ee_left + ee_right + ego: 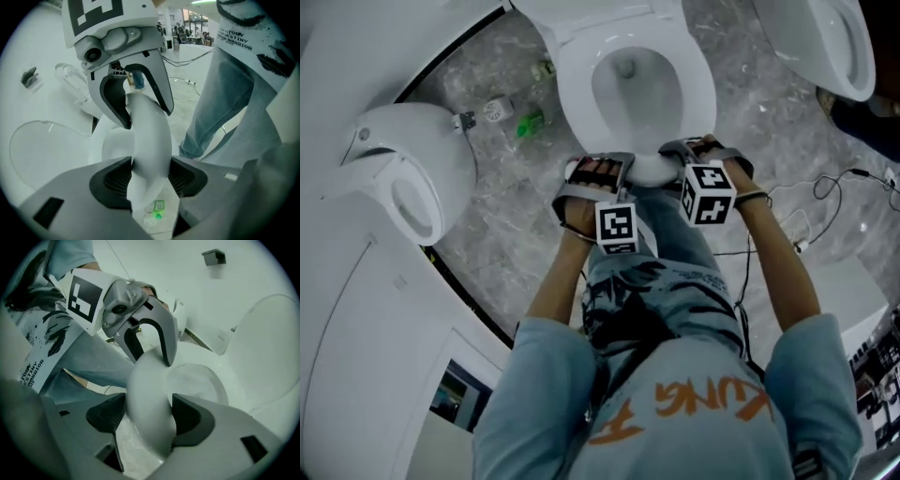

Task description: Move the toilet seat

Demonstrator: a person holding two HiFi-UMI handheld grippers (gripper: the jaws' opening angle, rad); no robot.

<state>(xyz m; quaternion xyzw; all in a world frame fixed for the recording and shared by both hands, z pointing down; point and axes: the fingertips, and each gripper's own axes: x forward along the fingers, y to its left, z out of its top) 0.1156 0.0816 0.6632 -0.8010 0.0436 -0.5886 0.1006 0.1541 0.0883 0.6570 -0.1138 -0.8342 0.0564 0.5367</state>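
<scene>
The white toilet seat [652, 170] is held by its front rim over the open bowl [628, 80] at the top middle of the head view. My left gripper [619, 178] is shut on the rim's left part, and my right gripper [677, 161] is shut on it just to the right. In the left gripper view the seat [151, 140] runs up between the dark pads [110, 180] of my left gripper [150, 177]; the right gripper [136, 101] clamps it farther along. In the right gripper view the seat [147, 394] fills my right gripper [149, 416], with the left gripper [150, 352] beyond.
Another toilet [403, 178] stands at the left and a third [825, 42] at the top right. A green bottle [530, 122] and small clutter lie on the marble floor left of the bowl. Cables [825, 187] trail at the right. The person's jeans-clad legs [225, 93] are close behind.
</scene>
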